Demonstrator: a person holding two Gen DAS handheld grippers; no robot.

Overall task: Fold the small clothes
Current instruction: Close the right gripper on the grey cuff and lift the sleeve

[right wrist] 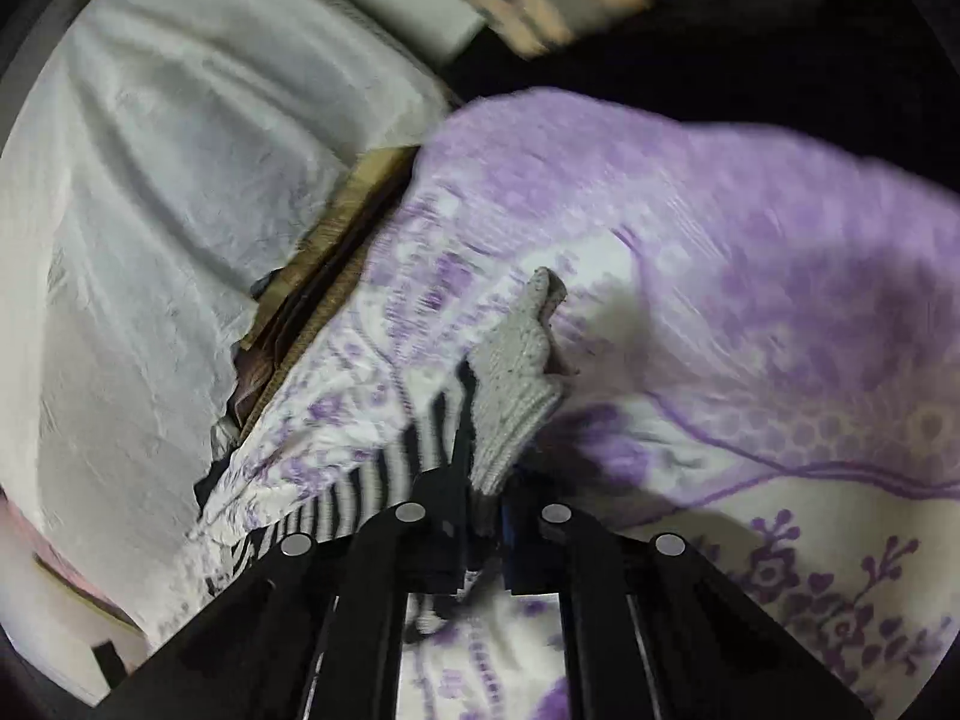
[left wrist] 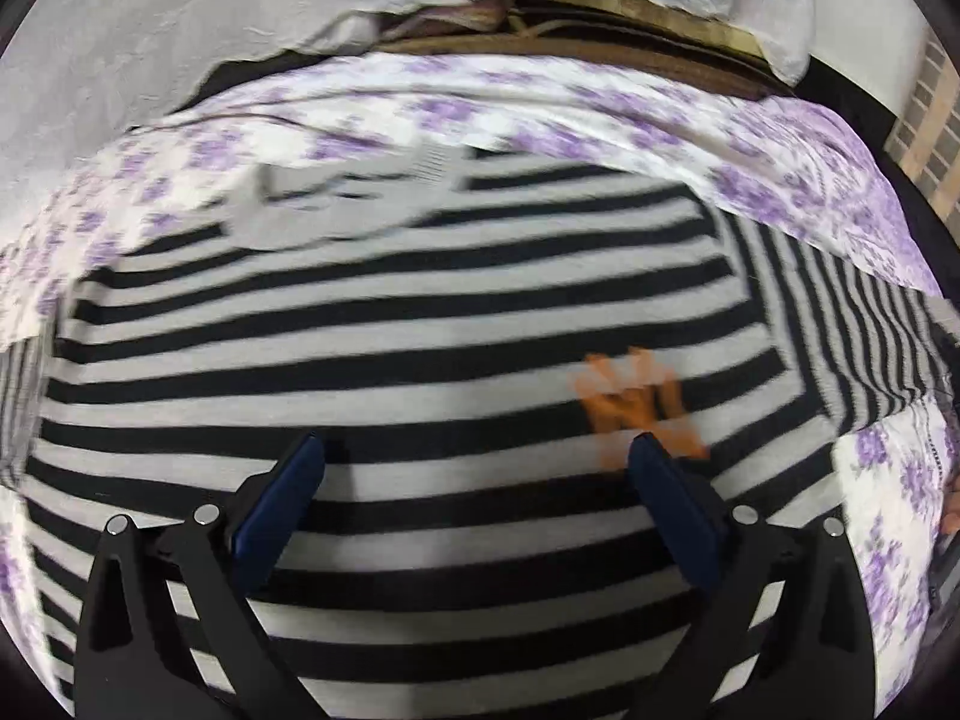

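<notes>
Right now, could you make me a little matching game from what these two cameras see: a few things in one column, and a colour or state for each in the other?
Things:
1. sweater
2. bedspread
3. left gripper
4. right gripper

Colours or states:
a. white with purple flowers
b. shut on a grey ribbed cuff
c. black and white stripes, orange emblem
d. open above the cloth

Pairs: 1-c, 2-a, 3-d, 4-b
</notes>
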